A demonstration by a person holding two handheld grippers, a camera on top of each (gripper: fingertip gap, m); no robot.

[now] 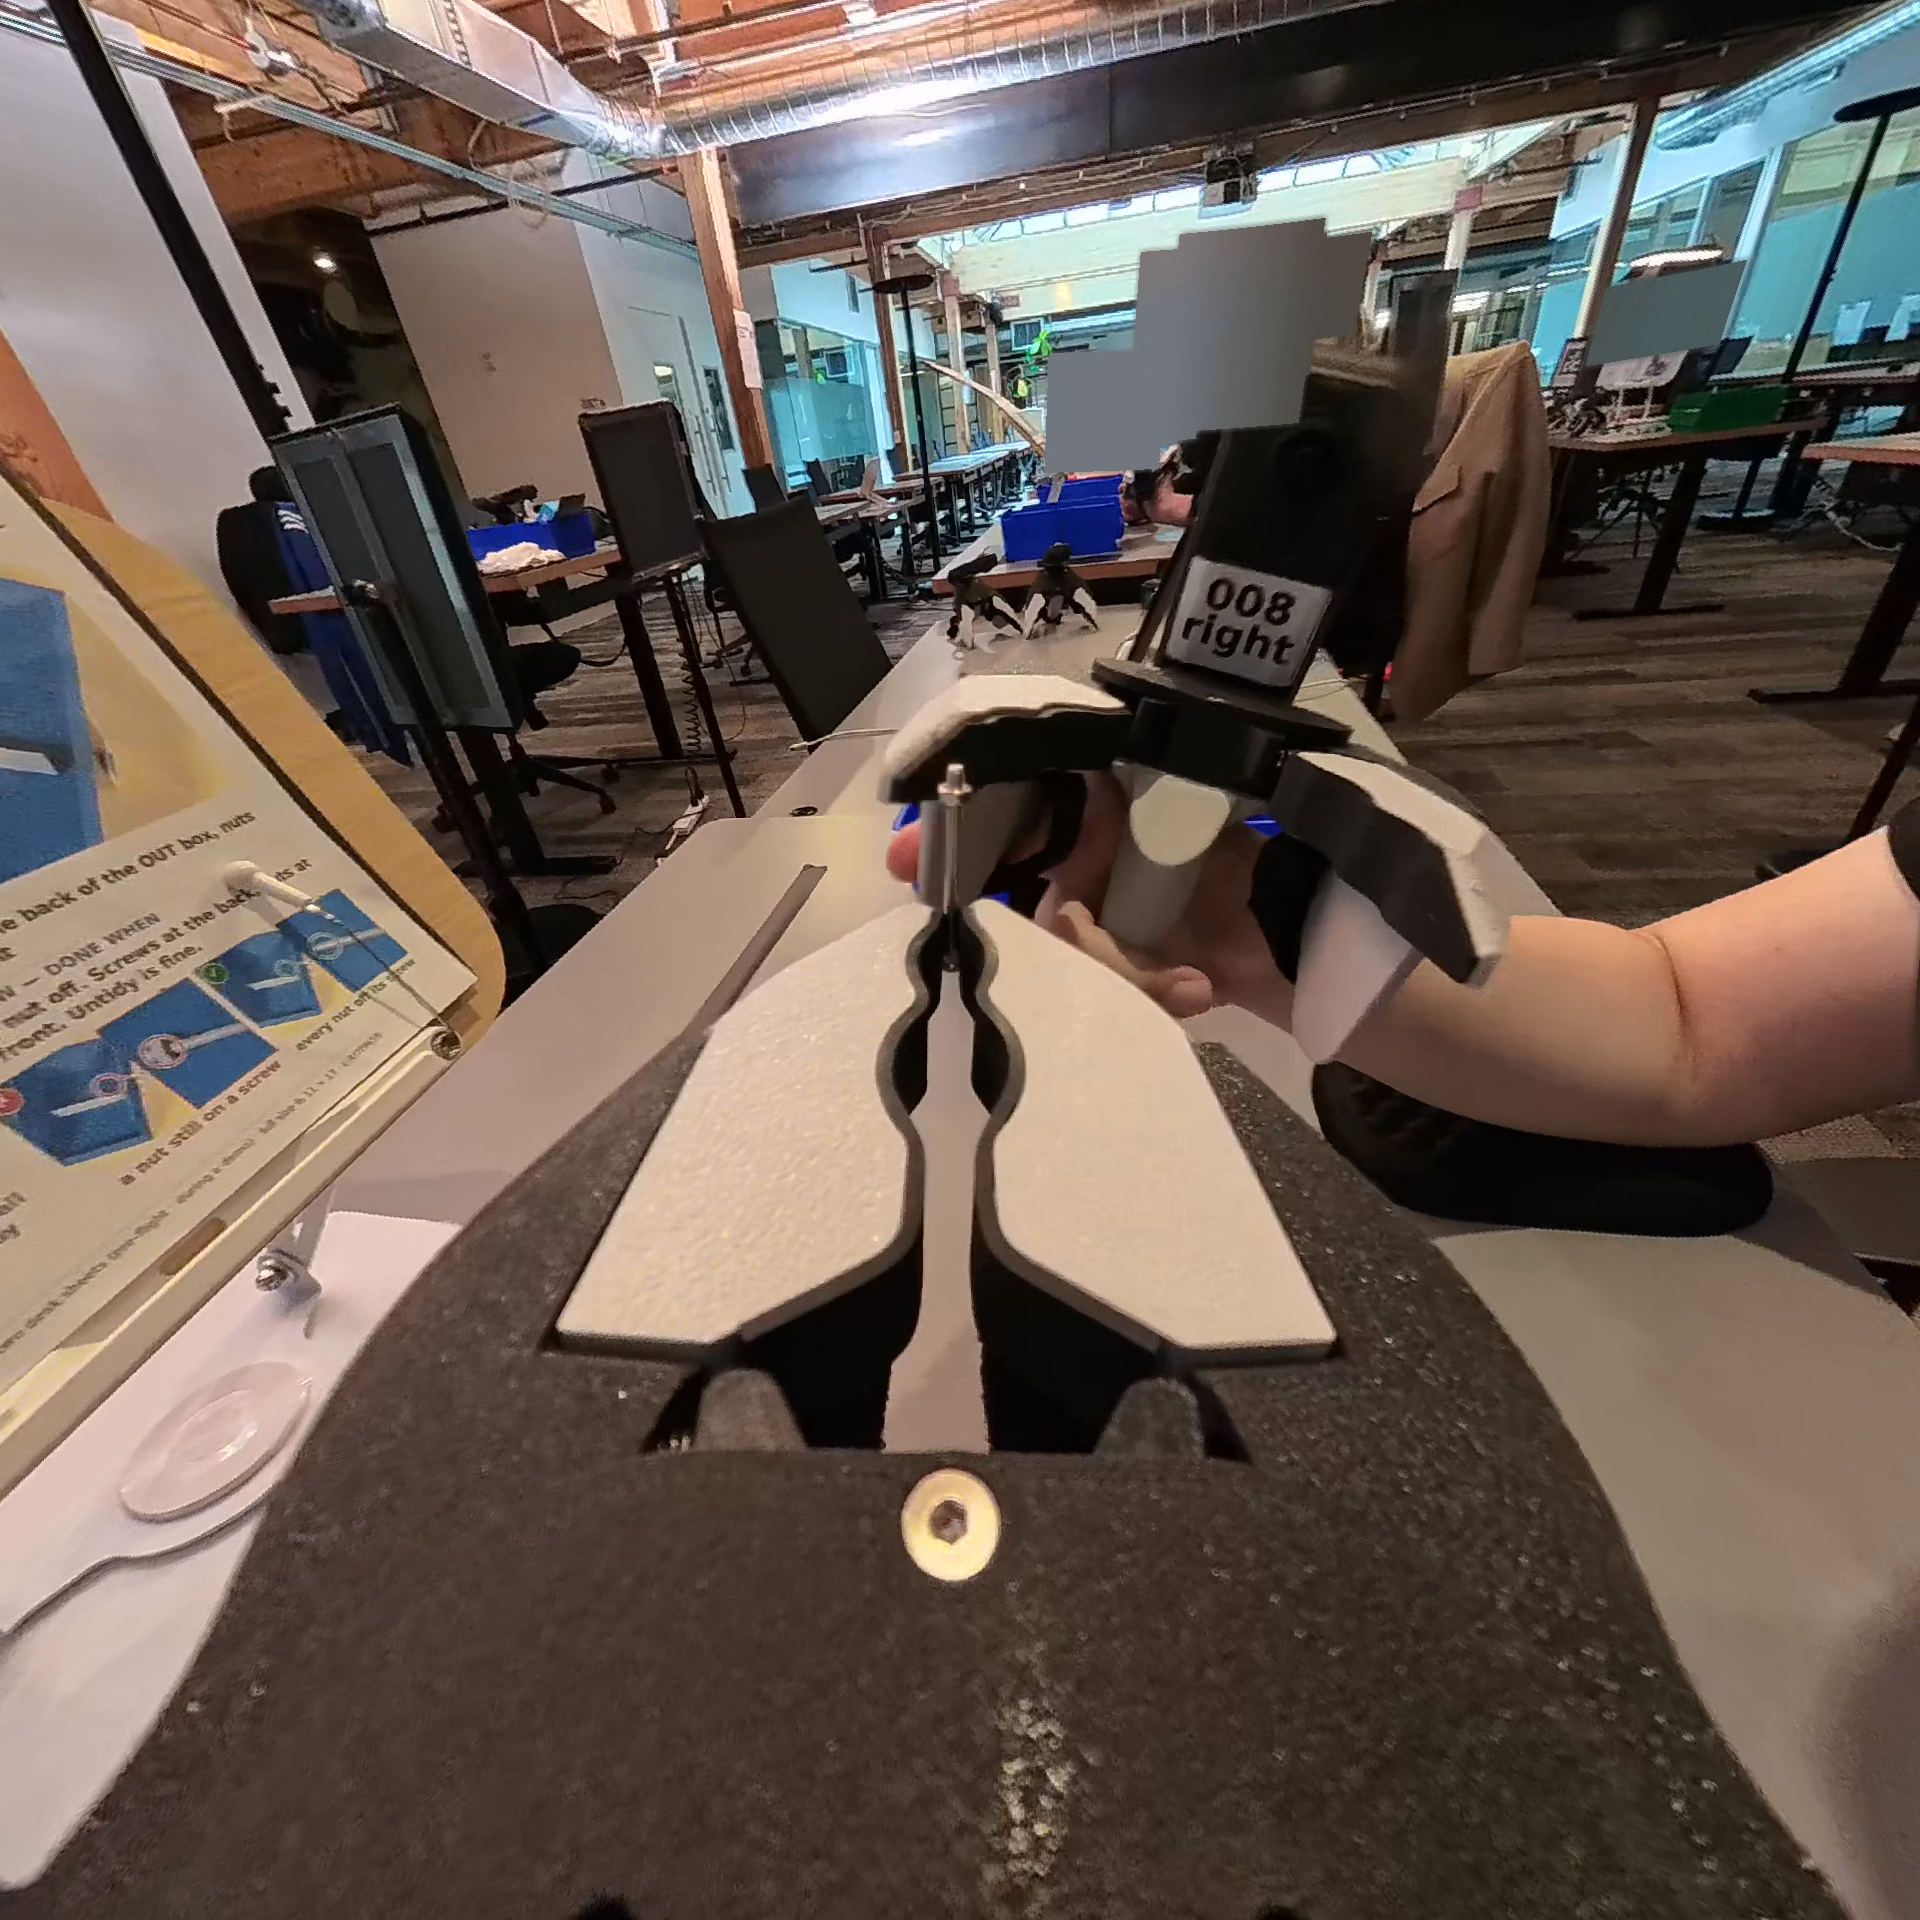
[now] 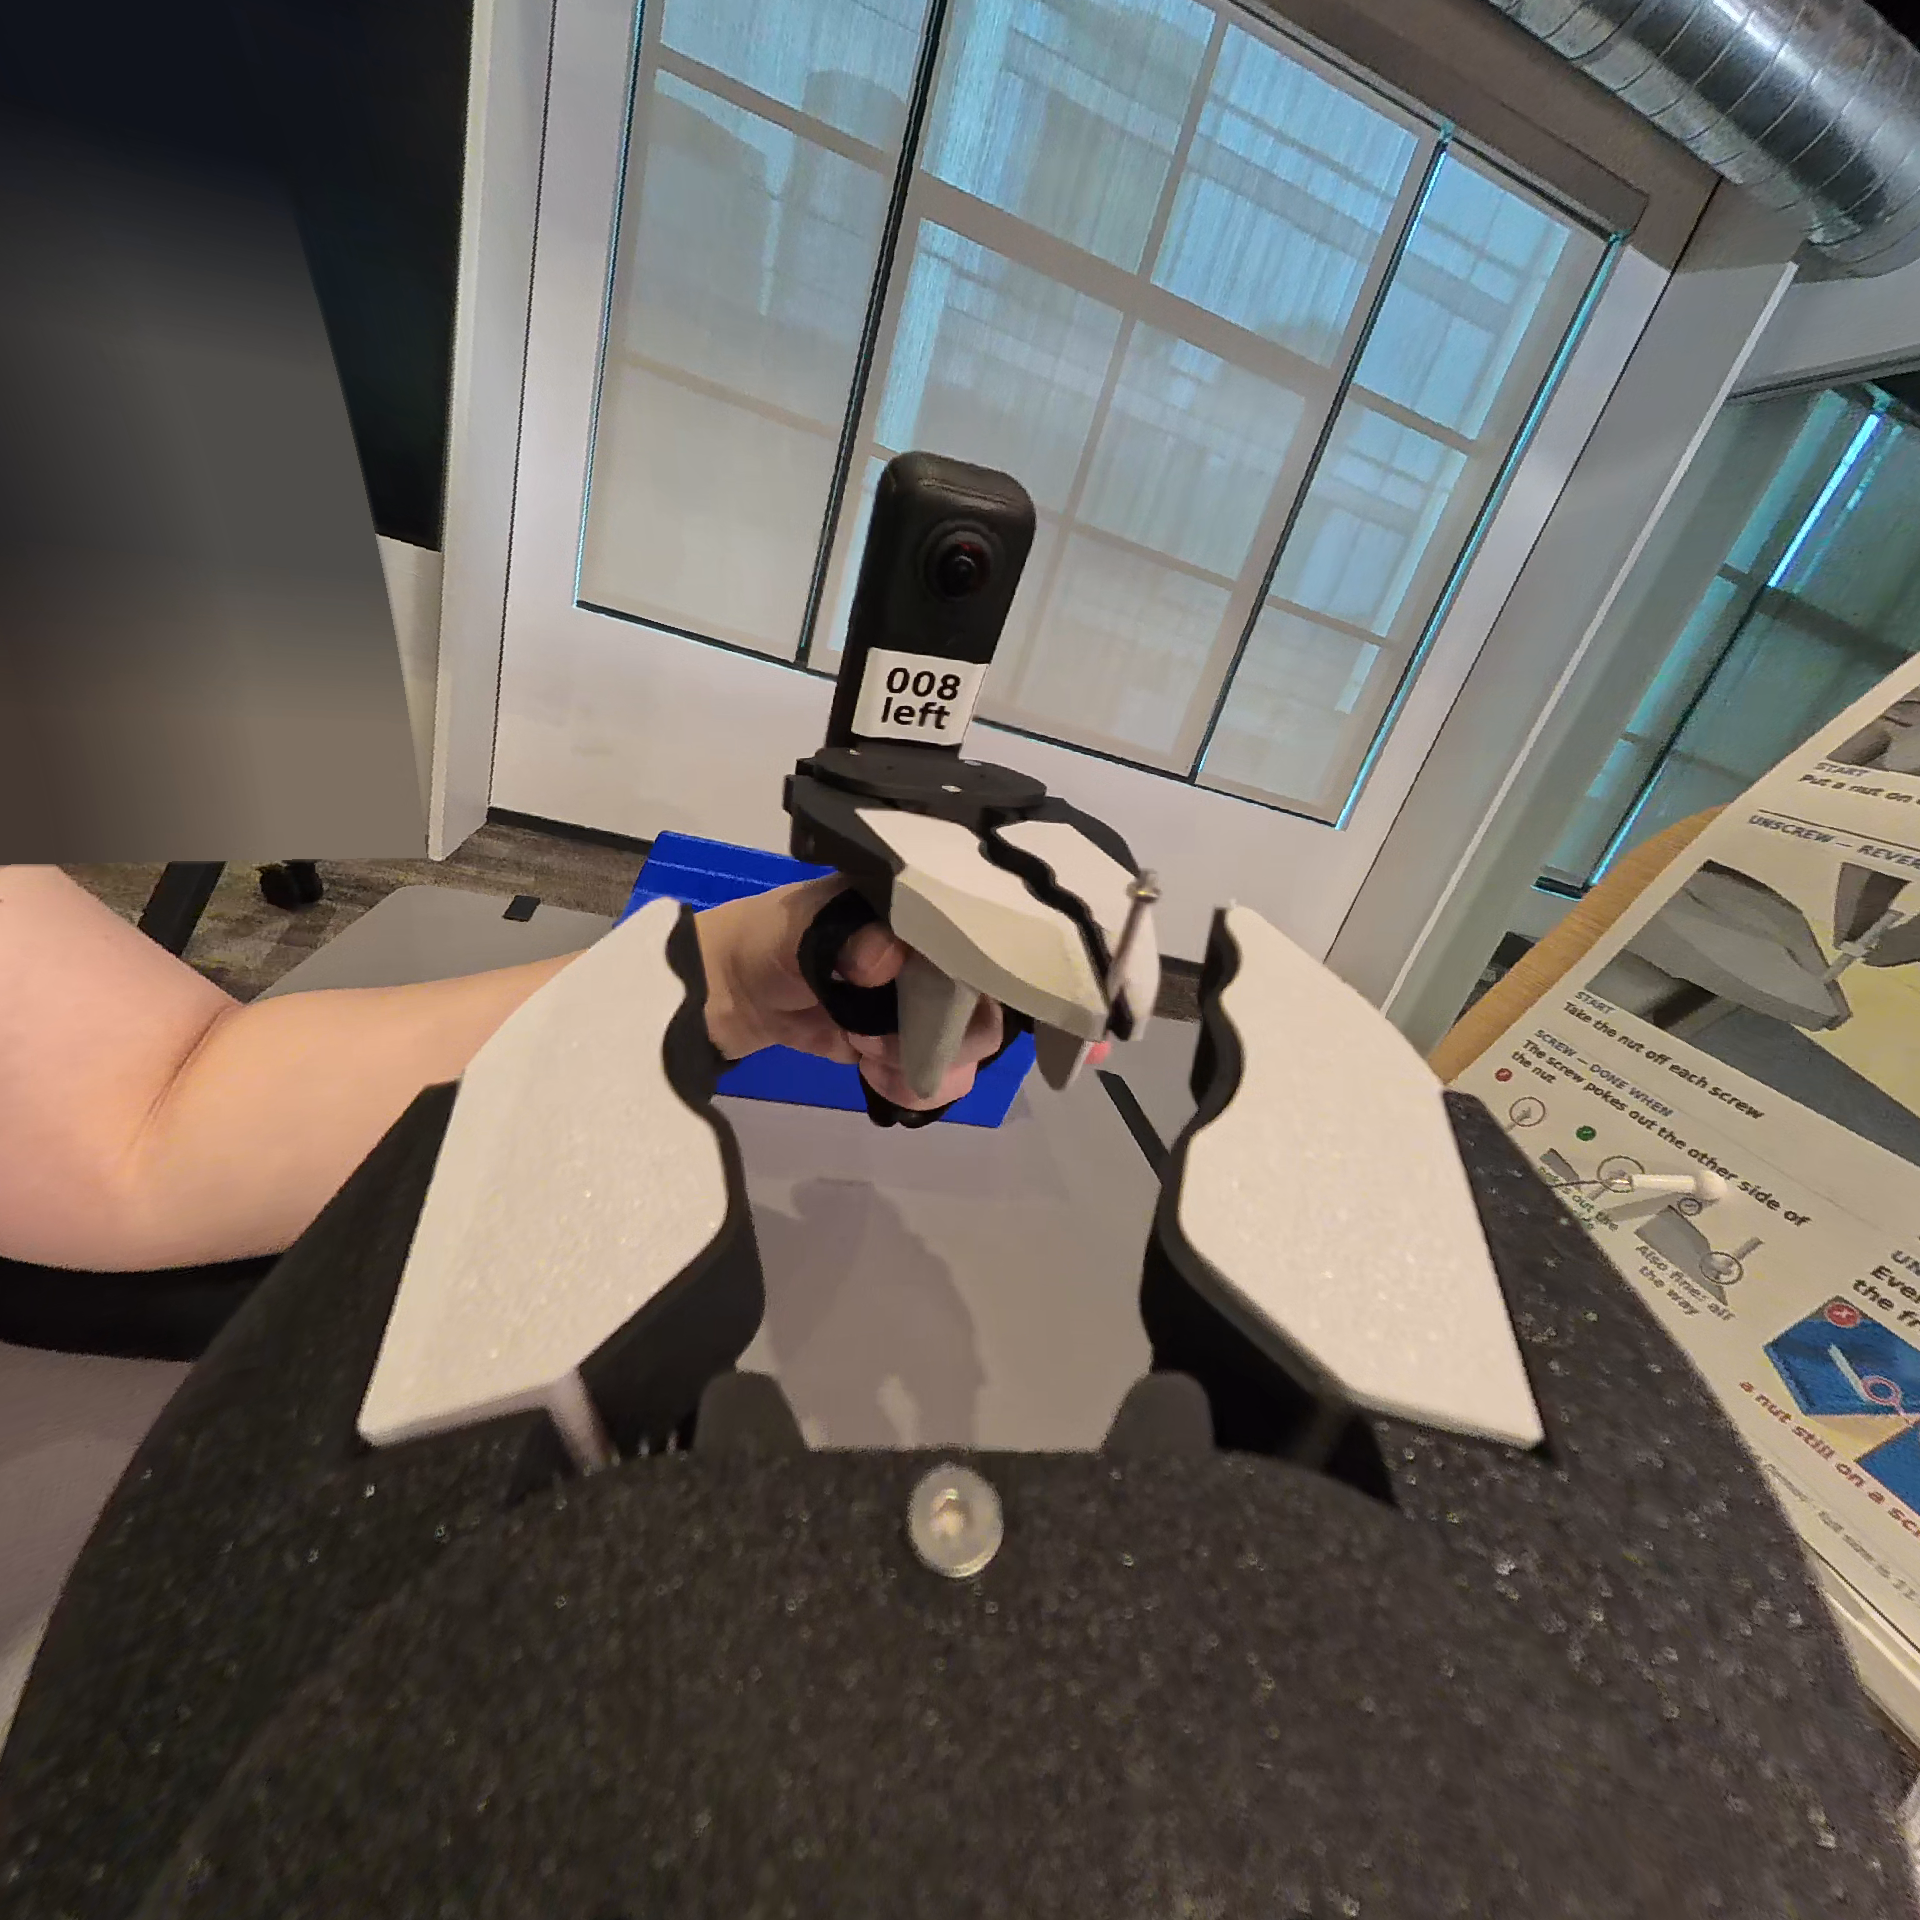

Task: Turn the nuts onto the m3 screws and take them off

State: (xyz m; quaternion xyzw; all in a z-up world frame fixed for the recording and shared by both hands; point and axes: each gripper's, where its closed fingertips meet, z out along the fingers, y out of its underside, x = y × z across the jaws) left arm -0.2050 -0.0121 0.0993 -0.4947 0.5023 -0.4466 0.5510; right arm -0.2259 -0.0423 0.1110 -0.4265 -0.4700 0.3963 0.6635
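Thin silver screw [image 1: 948, 878] pinched at tips of left gripper [image 1: 949, 940], jaws closed on lower end, shaft standing up past fingertips; small stepped head on top. Lower tip hidden in dark notch between pads. Threads too fine to make out.

Right gripper [image 2: 951, 1049] spread wide, nothing between its white textured pads [image 2: 582, 1174]; left gripper with screw just ahead, nearer its right finger. Blue box [image 2: 727, 883] behind, mostly hidden by hand [image 2: 790, 997]. Laminated instruction sheet [image 2: 1714, 1143] at right, cut off by frame. Grey tabletop [image 2: 935, 1299] below.

Silver screw [image 1: 948, 862], white-padded black tongs [image 1: 951, 935], blue box [image 2: 727, 883], grey table [image 2: 935, 1247].
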